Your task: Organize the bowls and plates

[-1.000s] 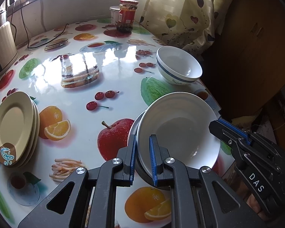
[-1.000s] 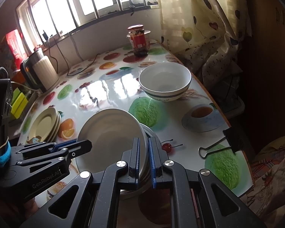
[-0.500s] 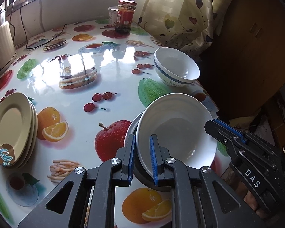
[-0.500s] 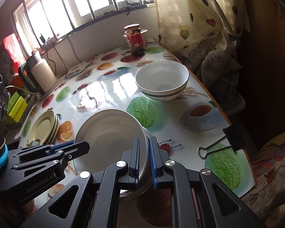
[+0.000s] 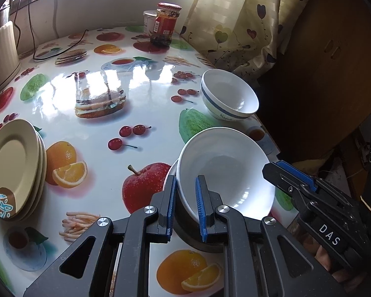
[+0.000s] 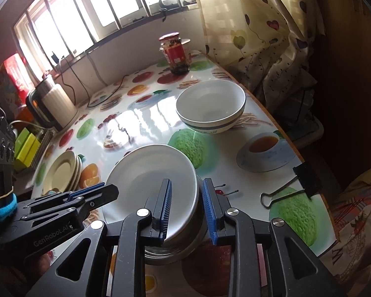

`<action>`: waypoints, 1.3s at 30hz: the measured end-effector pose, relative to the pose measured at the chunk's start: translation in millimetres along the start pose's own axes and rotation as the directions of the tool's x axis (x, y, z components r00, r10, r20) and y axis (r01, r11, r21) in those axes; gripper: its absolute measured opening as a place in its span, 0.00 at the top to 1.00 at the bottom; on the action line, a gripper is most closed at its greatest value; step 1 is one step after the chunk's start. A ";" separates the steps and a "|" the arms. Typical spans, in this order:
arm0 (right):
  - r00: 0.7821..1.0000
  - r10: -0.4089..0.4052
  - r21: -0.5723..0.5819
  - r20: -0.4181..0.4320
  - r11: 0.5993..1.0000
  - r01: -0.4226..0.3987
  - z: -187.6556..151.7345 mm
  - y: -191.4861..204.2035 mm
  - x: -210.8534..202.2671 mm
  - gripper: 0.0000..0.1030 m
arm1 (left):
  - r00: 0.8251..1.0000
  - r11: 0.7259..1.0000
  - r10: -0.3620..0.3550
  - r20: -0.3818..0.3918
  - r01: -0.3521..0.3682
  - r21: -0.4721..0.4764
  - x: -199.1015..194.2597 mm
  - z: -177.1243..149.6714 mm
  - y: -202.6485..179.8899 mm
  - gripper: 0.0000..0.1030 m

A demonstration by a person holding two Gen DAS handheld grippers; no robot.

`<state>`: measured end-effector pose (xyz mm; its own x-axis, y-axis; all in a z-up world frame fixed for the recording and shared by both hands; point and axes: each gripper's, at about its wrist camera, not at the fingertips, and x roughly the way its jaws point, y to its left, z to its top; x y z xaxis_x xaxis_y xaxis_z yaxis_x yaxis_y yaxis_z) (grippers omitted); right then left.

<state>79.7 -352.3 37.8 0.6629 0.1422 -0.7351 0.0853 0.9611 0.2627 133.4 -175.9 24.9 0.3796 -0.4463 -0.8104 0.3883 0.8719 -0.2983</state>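
Since the earlier frames our right gripper (image 6: 186, 208) has just been opening: its blue pads, which pinched the rim of the white shallow ceramic bowl (image 6: 150, 180), now stand spread either side of that rim with a gap showing on the right pad's side. The bowl itself has barely shifted. Our left gripper (image 5: 185, 206) has its jaws close together on the opposite rim, both pads against the ware, so we read it as pinching the bowl alone.

The white bowl sits tilted on top of a grey metal bowl (image 6: 175, 245) near the table's front edge, on the glossy fruit-print tablecloth (image 5: 141, 99). A blue-banded white deep bowl (image 5: 228, 96) stands apart further back, and the stack of cream plates (image 5: 14, 165) lies well off to the left.

The risk, as we judge it, is the tilt: with one grip released, the bowl hangs on a single narrow pinch and could pivot, slide across the metal bowl, or clatter toward the table edge. If the left jaws let go before it seats level, it may rock or chip
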 end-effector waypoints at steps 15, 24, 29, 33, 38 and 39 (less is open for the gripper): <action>1.000 0.017 0.026 -0.026 1.000 -0.016 -4.3 -0.2 3.9 0.74 | 0.999 1.000 -0.031 -0.016 0.030 -0.006 0.4 -1.9 -1.4 0.83; 0.999 0.019 0.032 -0.028 0.999 -0.018 -6.6 -1.6 -0.3 0.73 | 0.999 0.999 -0.028 -0.022 0.028 -0.016 1.1 -4.8 0.3 0.83; 0.999 0.024 0.037 -0.027 0.999 -0.023 -8.2 -0.7 -2.9 0.73 | 0.999 0.999 -0.030 -0.021 0.030 -0.012 0.8 -5.0 -0.9 0.83; 0.999 0.024 0.033 -0.028 0.999 -0.023 -9.6 -0.4 -4.9 0.73 | 0.999 0.999 -0.044 -0.018 0.043 -0.017 0.6 -2.7 1.0 0.80; 0.999 0.041 0.047 -0.016 0.998 -0.041 -6.6 -6.4 -4.8 0.72 | 0.999 0.999 -0.040 0.012 0.040 -0.013 -3.9 2.7 2.4 0.74; 0.999 0.039 0.045 -0.013 0.998 -0.038 -6.1 -7.2 -5.5 0.72 | 0.999 0.999 -0.038 0.019 0.038 -0.013 -4.9 4.4 2.9 0.72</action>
<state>70.9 -358.6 36.2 0.6558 0.1826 -0.7325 0.0932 0.9433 0.3185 136.4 -172.1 30.3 0.3806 -0.4826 -0.7888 0.3919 0.8568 -0.3351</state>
